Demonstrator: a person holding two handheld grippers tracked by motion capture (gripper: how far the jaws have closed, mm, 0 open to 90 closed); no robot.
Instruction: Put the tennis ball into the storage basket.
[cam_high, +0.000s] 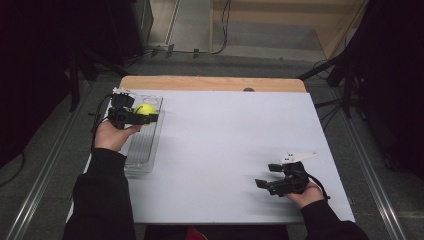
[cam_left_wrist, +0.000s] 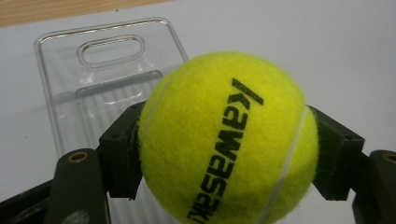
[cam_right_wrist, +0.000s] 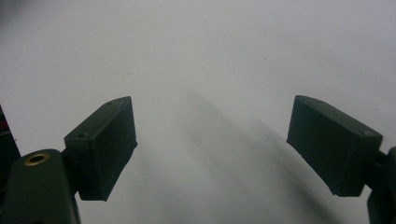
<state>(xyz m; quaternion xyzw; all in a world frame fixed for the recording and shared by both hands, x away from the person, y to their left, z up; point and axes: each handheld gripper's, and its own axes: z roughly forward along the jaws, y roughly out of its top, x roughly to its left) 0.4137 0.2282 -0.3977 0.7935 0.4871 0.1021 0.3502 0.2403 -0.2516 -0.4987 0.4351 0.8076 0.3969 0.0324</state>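
Note:
A yellow-green tennis ball (cam_high: 145, 109) with black lettering is clamped in my left gripper (cam_high: 142, 116), held above the far end of a clear plastic tray (cam_high: 142, 147) at the table's left edge. In the left gripper view the ball (cam_left_wrist: 229, 140) sits between both black pads (cam_left_wrist: 122, 154), which press its sides, and the tray (cam_left_wrist: 93, 84) with its handle slot lies beneath and behind it. My right gripper (cam_high: 266, 176) rests low over the white tabletop at the front right. Its jaws stand wide apart with nothing between them (cam_right_wrist: 212, 149).
The white tabletop (cam_high: 225, 145) spans the middle, with a bare wooden strip (cam_high: 210, 83) along its far edge. Dark stands and cables lie on the floor around the table.

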